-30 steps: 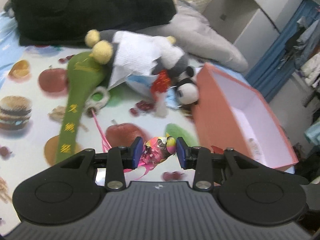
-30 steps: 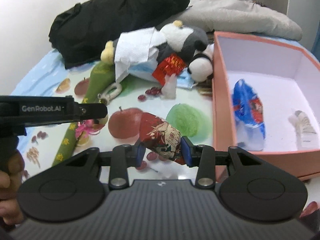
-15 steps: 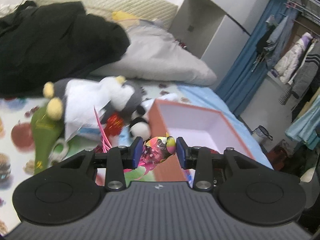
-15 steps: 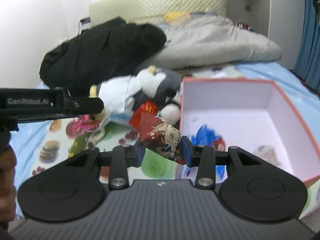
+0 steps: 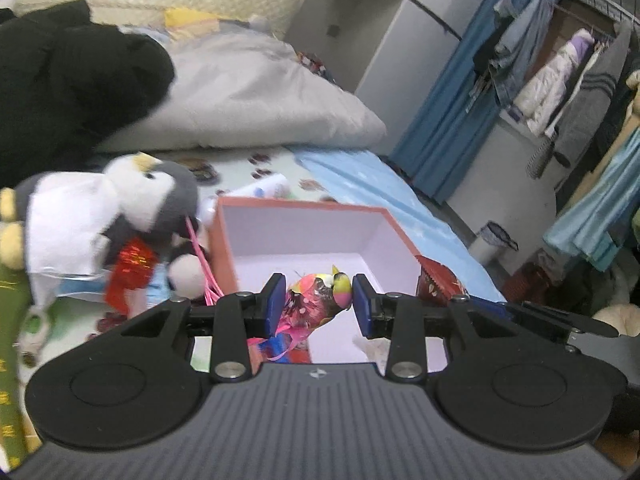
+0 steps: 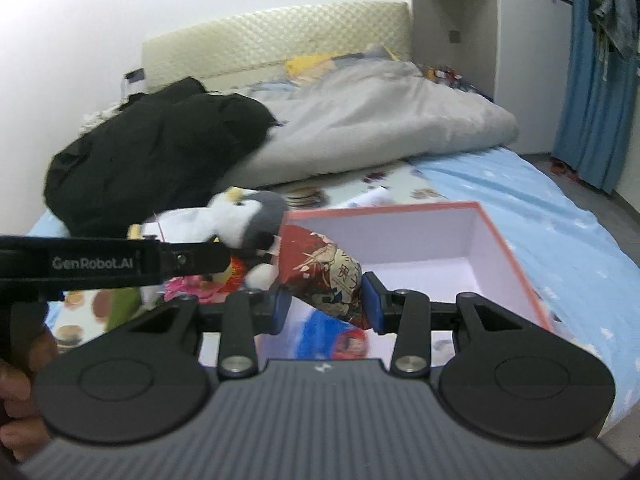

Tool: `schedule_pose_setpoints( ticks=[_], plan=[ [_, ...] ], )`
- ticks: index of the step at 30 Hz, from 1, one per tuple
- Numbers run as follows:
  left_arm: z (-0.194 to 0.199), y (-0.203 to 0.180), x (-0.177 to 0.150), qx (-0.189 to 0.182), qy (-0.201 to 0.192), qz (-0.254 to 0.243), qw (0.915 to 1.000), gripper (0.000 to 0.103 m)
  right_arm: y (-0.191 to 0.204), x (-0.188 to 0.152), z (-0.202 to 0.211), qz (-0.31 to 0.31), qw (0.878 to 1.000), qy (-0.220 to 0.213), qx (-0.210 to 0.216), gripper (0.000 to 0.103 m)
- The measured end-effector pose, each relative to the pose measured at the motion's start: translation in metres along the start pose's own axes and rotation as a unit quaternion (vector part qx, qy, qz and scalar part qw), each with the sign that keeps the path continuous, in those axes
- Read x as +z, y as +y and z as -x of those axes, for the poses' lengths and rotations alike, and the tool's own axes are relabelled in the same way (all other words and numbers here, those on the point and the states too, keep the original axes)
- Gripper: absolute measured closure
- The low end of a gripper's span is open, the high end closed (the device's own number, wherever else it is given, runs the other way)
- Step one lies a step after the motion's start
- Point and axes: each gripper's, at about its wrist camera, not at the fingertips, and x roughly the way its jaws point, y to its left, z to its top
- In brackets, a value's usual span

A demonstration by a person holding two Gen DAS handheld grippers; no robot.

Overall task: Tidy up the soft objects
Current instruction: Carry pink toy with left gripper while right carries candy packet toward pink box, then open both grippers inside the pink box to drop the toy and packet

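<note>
Left wrist view looks down over an open pink box (image 5: pixel 304 216) sitting on the bed, and the left claw (image 5: pixel 318 300) is clenched on a crumpled pink-and-yellow foil toy (image 5: pixel 316 300), pads pressing it from both sides, pink ribbon trailing below. It hangs above the box's white floor, which I take to be the reason for the high carry: the box looks like the collecting bin, and holding the toy clear of the wall lets it drop straight in. At the right edge of that view a red pouch (image 5: pixel 438 284) pokes in.

From the right wrist view, the right claw (image 6: pixel 322 302) grips that red printed pouch (image 6: pixel 324 276) by its lower part, also above the box (image 6: pixel 516 264). A blue-and-red packet (image 6: pixel 332 336) already lies inside, beneath the pouch. Both loads being soft, a light squeeze is enough, and neither looks near slipping.

Writing: the side of the left gripper body (image 6: pixel 96 262), seen from the right camera, reads "GenRobot.AI". The pouch carries dark characters on a cream patch, too blurred to make out.

Left outside on the fruit-print bed sheet (image 5: pixel 256 168), a grey-and-white plush penguin (image 5: pixel 148 196) and a shiny red trinket (image 5: pixel 132 260) remain to be gathered.
</note>
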Motion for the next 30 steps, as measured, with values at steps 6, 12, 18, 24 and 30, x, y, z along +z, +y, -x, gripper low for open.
schedule_pose_setpoints(
  ticks=[6, 12, 18, 24, 30],
  plan=[
    [-0.061, -0.017, -0.003, -0.007, 0.053, -0.005, 0.9985, 0.061, -0.043, -0.011, -0.029, -0.029, 0.998, 0.043, -0.024, 0.061],
    [-0.111, -0.025, -0.019, 0.006, 0.112, -0.008, 0.9937, 0.061, -0.07, -0.028, -0.062, -0.044, 0.994, 0.098, -0.018, 0.061],
    [-0.144, -0.018, -0.032, 0.019, 0.153, 0.002, 0.9881, 0.061, -0.088, -0.048, -0.086, -0.055, 0.989, 0.139, -0.006, 0.061],
    [-0.158, -0.018, -0.028, 0.028, 0.166, 0.0, 0.9858, 0.058, -0.098, -0.05, -0.096, -0.067, 0.986, 0.156, -0.008, 0.048],
    [-0.141, -0.028, -0.02, 0.021, 0.147, -0.017, 0.9887, 0.057, -0.098, -0.043, -0.081, -0.073, 0.989, 0.128, -0.012, 0.047]
  ],
)
